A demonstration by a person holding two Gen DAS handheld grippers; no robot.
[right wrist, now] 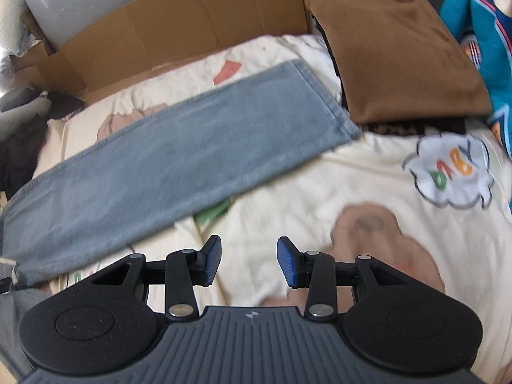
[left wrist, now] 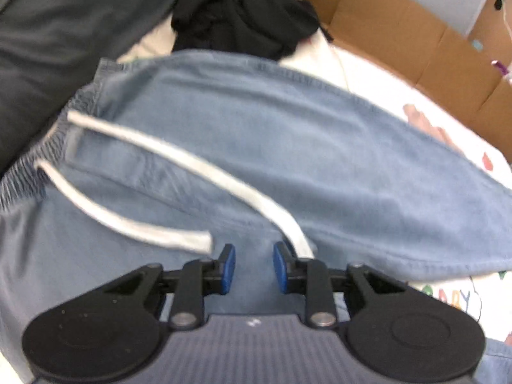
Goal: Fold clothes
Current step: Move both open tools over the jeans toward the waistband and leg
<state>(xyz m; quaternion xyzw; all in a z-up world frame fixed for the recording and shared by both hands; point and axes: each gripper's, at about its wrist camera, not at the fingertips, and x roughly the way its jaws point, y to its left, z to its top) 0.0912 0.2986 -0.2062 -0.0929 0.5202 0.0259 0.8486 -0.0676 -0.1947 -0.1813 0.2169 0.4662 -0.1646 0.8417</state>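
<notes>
Trousers: pale blue trousers (right wrist: 179, 156) are seen laid lengthwise across a cream printed sheet (right wrist: 320, 198), the legs apparently stacked one on the other, hem toward a folded brown garment (right wrist: 396, 57).
Waist end: the elastic waistband (left wrist: 48, 147) and two white drawstrings (left wrist: 192, 163) are shown lying loose on the cloth, below the left gripper (left wrist: 254, 268).
Left gripper: blue pads are held apart over the fabric near the drawstring ends; nothing is gripped.
Right gripper: the right gripper (right wrist: 249, 264) is seen over bare sheet, just off the trousers' near edge, fingers parted and empty.
Surroundings: a dark heap of clothes (left wrist: 236, 12) is visible beyond the waistband; cardboard (right wrist: 179, 22) is stood along the far edge.
Step judged: the trousers appear halved lengthwise, with no crosswise fold made. Whether they are being smoothed for that fold or laid back out cannot be settled.
Next move: if a crosswise fold is intended, a grip at the waist and one at the hem would be called for, with the drawstrings kept clear of the crease.
</notes>
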